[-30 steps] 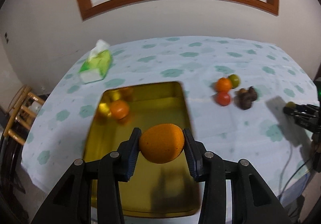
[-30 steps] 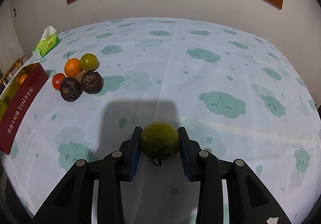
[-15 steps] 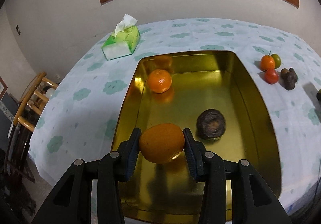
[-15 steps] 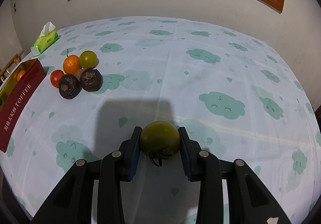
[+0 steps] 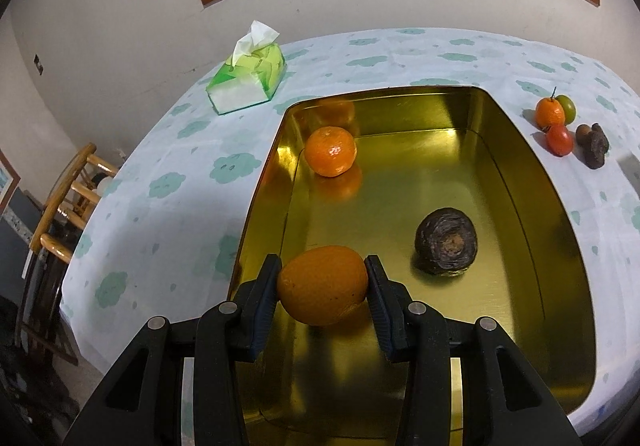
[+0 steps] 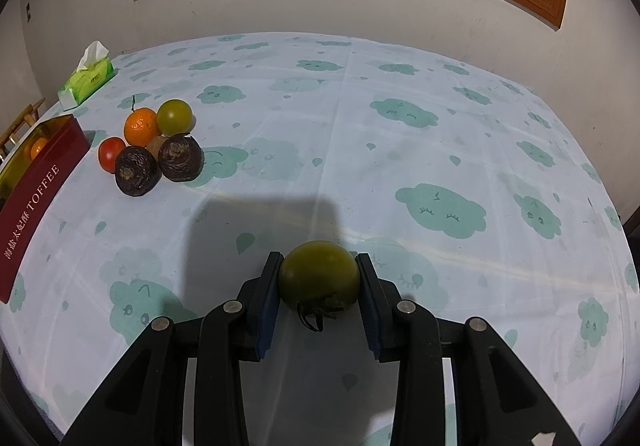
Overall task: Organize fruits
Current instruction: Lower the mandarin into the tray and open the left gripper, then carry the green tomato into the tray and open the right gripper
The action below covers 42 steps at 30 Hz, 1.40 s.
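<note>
**Mia:** While the left claw (image 5: 322, 288) squeezes the orange (image 5: 322, 285) tight, low in the middle of the left view, it hangs over the near end of the tin (image 5: 576, 246). What could go wrong?

**Ben:** I think the orange could roll. It is round and the tin floor looks shiny and smooth. If it drops from high up, it may bump the dark fruit (image 5: 446, 241) just to its right.

**Mia:** And the right claw (image 6: 319, 284)?

**Ben:** It is clamped on a green fruit (image 6: 319, 278), low in the middle of the right view, above the cloth (image 6: 400, 166). The tin sits far off at the left edge there. That is a long carry, so the fruit might slip if the grip is weak. I can't tell how strong it is.

**Mia:** Let's count!

**Ben:** Two claws, each holding one fruit. In the tin lie two: one small orange (image 5: 330, 151) near the upper left and the dark one.

**Mia:** And the pile (image 6: 154, 144) on the cloth?

**Ben:** In the right view, left of middle: one orange one, one green, one red, two dark. A brownish bit peeks out between them, but I can't tell what it is. One tissue box (image 6: 86, 80) sits in the upper left.
</note>
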Each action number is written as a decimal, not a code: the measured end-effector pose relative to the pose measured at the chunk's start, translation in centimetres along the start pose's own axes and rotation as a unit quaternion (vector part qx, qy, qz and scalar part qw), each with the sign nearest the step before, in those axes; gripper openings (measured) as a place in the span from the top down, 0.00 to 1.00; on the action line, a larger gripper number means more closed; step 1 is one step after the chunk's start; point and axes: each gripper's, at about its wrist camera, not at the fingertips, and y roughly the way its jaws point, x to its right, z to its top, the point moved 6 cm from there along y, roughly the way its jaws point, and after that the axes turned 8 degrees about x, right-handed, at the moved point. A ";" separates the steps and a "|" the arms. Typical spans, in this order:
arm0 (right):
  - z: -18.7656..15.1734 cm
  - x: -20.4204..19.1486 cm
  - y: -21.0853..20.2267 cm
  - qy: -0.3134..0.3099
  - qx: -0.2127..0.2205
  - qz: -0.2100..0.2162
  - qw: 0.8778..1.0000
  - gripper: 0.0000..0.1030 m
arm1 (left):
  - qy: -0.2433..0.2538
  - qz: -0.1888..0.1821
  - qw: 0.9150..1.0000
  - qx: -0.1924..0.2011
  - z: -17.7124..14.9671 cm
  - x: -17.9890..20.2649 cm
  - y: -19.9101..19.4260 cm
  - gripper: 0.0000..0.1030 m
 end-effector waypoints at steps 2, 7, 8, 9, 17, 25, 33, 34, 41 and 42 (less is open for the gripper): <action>0.0 0.0 0.0 -0.001 0.001 -0.001 1.000 0.69 | -0.002 0.000 1.000 -0.002 0.0 -0.1 0.2 0.58; 0.1 0.0 -0.1 0.004 0.001 0.002 1.000 0.69 | 0.008 0.008 1.000 0.006 0.1 0.0 0.1 0.57; 0.1 0.1 -0.1 0.005 0.002 0.003 1.000 0.69 | 0.009 0.008 1.000 0.007 0.1 0.0 0.1 0.57; 0.1 0.1 -0.2 0.007 0.002 0.003 1.000 0.69 | 0.010 0.009 1.000 0.008 0.2 0.0 0.1 0.57; -0.1 0.1 -0.5 0.021 0.003 0.010 1.000 0.69 | -0.001 0.016 1.000 0.026 1.0 -0.7 -0.8 0.48; 0.0 -0.6 -1.8 0.026 0.011 0.018 0.999 0.69 | -0.006 0.021 0.999 0.038 1.8 -1.0 -2.0 0.48; 2.9 -4.4 -5.0 0.000 0.047 0.051 0.998 0.69 | -0.006 0.020 0.998 0.058 2.6 -0.9 -3.5 0.47; 3.5 -5.3 -5.6 -0.005 0.053 0.060 0.997 0.69 | -0.007 0.020 0.998 0.061 2.7 -0.9 -3.7 0.46; 6.6 -11.8 -8.8 -0.047 0.086 0.125 0.987 0.69 | -0.011 0.023 0.997 0.072 2.8 -1.4 -4.4 0.44; 6.8 -12.9 -9.1 -0.054 0.090 0.134 0.985 0.69 | -0.012 0.023 0.997 0.073 2.8 -1.5 -4.5 0.44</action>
